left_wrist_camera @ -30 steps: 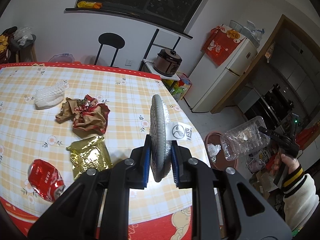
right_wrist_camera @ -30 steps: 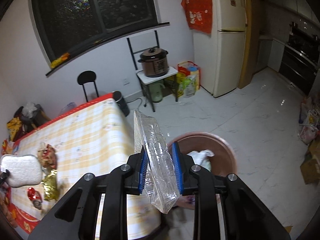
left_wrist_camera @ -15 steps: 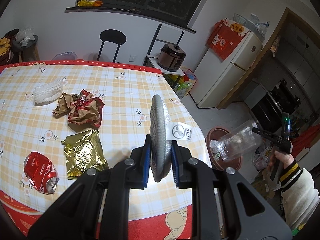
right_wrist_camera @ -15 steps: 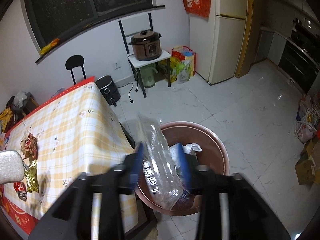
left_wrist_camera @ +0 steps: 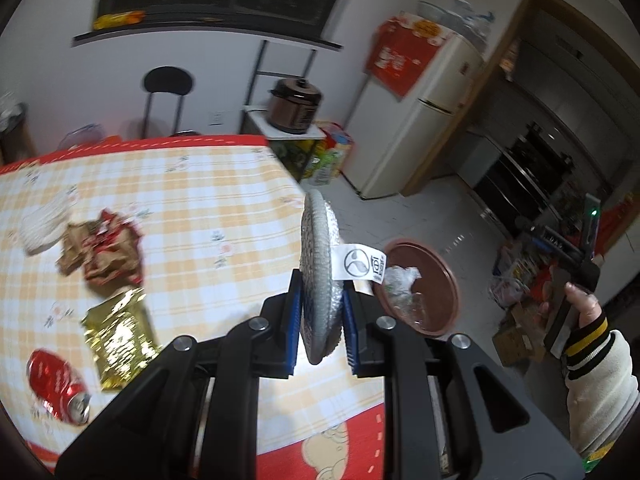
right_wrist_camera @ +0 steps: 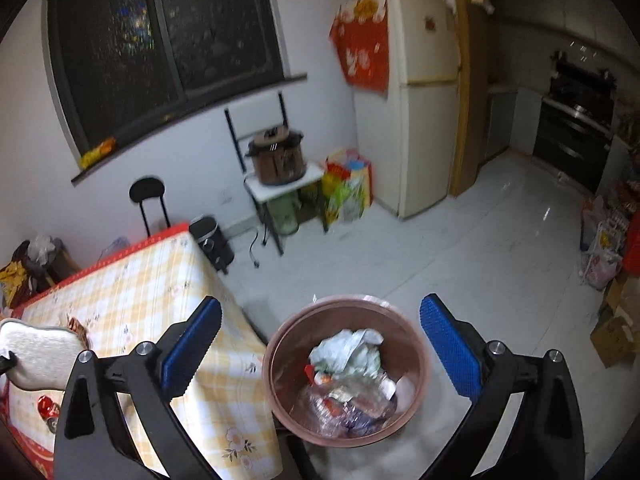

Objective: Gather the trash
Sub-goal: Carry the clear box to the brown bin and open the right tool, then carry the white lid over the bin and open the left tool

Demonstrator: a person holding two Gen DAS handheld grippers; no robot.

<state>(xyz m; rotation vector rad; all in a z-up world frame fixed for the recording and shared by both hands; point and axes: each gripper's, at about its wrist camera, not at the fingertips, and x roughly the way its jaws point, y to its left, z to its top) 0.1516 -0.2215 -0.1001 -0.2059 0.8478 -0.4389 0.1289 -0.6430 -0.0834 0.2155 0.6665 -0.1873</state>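
Observation:
My left gripper (left_wrist_camera: 320, 328) is shut on a grey scrubbing pad (left_wrist_camera: 318, 264) with a white label, held above the table's right edge. My right gripper (right_wrist_camera: 320, 344) is open and empty above the brown trash bin (right_wrist_camera: 280, 364) on the floor. A clear plastic bottle (right_wrist_camera: 340, 404) lies in the bin with other trash. On the checked tablecloth lie a crushed red can (left_wrist_camera: 56, 384), a gold wrapper (left_wrist_camera: 120, 332), a crumpled red-brown wrapper (left_wrist_camera: 104, 252) and white foam netting (left_wrist_camera: 42, 224). The bin also shows in the left wrist view (left_wrist_camera: 444, 280).
A table (right_wrist_camera: 132, 280) with a yellow checked cloth stands left of the bin. A rice cooker (right_wrist_camera: 278, 158) on a small stand, a fridge (right_wrist_camera: 420, 120), a black stool (right_wrist_camera: 148, 196) and bags line the far wall. Boxes (right_wrist_camera: 612, 328) sit at the right.
My right gripper moved over the bin, opened and let go of the clear plastic bottle, which now lies in the bin. My left gripper kept its hold on the pad.

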